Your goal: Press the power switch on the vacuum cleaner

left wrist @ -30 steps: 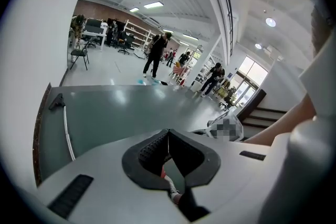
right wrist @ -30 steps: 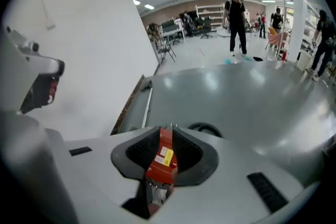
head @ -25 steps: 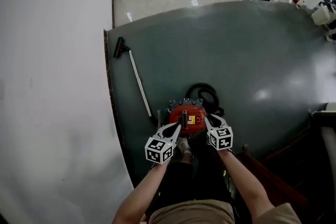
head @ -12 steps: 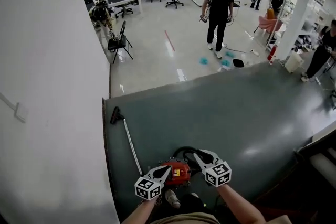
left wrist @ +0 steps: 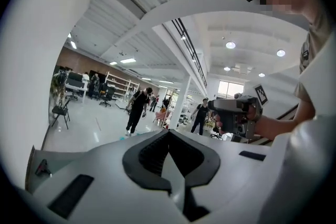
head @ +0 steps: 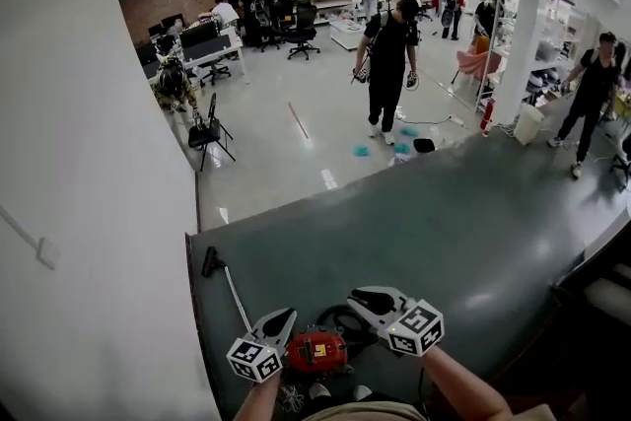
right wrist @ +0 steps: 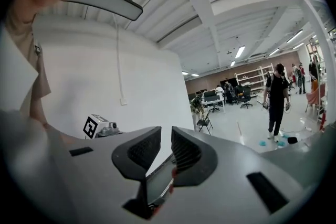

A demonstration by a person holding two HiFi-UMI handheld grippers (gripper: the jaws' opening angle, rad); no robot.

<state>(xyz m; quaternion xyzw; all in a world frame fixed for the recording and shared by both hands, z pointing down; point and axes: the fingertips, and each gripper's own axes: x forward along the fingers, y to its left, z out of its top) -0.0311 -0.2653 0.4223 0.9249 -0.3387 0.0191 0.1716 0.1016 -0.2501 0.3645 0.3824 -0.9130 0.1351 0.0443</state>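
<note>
The red vacuum cleaner [head: 315, 350] sits on the dark grey floor mat [head: 434, 222] at the bottom of the head view, between my feet. Its black hose [head: 345, 318] coils behind it. Its wand [head: 237, 301] runs back left to a floor brush [head: 210, 261]. My left gripper [head: 279, 322] hovers above the vacuum's left side with its jaws together and empty [left wrist: 168, 132]. Above the vacuum's right side, my right gripper [head: 360, 299] holds its jaws a narrow gap apart with nothing between them [right wrist: 166, 134]. Neither gripper touches the vacuum, and both point out into the room.
A white wall [head: 89, 173] borders the mat on the left. A dark step or rail [head: 592, 291] lies at the right. Beyond the mat on the pale floor are a person in black [head: 386, 64], a folding chair [head: 209, 135], other people, desks and shelves.
Both grippers have risen off the vacuum. The head view has tipped up from the floor, bringing the wide room into sight. The vacuum has slid to the bottom edge.
</note>
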